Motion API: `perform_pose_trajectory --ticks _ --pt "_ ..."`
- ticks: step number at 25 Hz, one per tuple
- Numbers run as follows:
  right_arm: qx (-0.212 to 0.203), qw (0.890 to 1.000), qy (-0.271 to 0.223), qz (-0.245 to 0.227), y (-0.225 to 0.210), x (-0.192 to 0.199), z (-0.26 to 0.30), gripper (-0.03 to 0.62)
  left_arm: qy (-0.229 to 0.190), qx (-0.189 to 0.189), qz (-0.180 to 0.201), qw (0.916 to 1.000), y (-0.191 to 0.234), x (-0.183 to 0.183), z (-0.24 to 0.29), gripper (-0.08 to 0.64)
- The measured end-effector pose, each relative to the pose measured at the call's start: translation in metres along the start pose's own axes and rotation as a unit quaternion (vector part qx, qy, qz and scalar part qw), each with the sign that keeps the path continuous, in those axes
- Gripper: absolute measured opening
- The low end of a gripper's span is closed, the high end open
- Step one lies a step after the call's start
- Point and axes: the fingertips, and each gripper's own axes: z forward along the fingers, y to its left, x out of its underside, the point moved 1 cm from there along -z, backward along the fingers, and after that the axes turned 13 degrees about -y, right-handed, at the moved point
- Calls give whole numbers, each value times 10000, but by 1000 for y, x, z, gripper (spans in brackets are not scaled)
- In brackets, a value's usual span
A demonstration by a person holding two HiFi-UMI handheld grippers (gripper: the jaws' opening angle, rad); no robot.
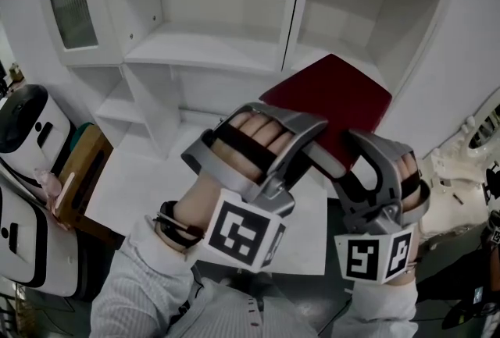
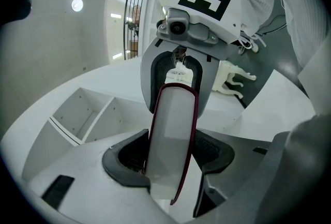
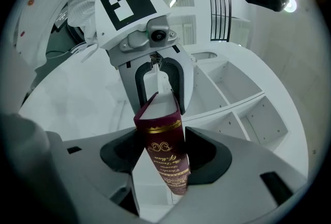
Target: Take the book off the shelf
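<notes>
The left gripper (image 2: 171, 158) and the right gripper (image 3: 164, 154) are both clamping the dark red hardcover book (image 1: 334, 91) from opposite edges; it is hanging clear before the white shelf unit (image 1: 205, 49).

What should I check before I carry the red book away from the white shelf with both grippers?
1. Left gripper shut on the book, at its page edge: ok.
2. Right gripper shut on the spine side: ok.
3. Book closed, covers not gaping: ok.
4. Only the book between each gripper's jaws: ok.
5. Book lifted free of the shelf board: cannot tell.
</notes>
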Motion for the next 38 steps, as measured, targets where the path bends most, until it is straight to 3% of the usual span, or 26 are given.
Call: perform_pose_trajectory --ticks 4,10,17,23,29,38 --pt "22 10000 -14 -16 10 -27 -5 242 19 -9 48 10000 -8 -5 -27 256" --pt "-159 9994 -132 264 37 -59 -9 242 58 219 -193 9996 -31 -10 -62 255" --pt "-523 9967 -197 597 86 -79 -7 239 172 592 -616 9962 -79 -5 -88 253" --pt "-983 9891 -75 1093 135 -78 -9 239 142 1047 -1141 9878 -129 -2 -92 253" --pt "-1577 9693 -164 1877 187 -78 -11 236 78 1640 -1905 9678 -184 1 -97 252" --pt "-2426 9270 -293 2844 259 -95 -14 235 240 2467 -3034 9201 -259 2 -123 250"
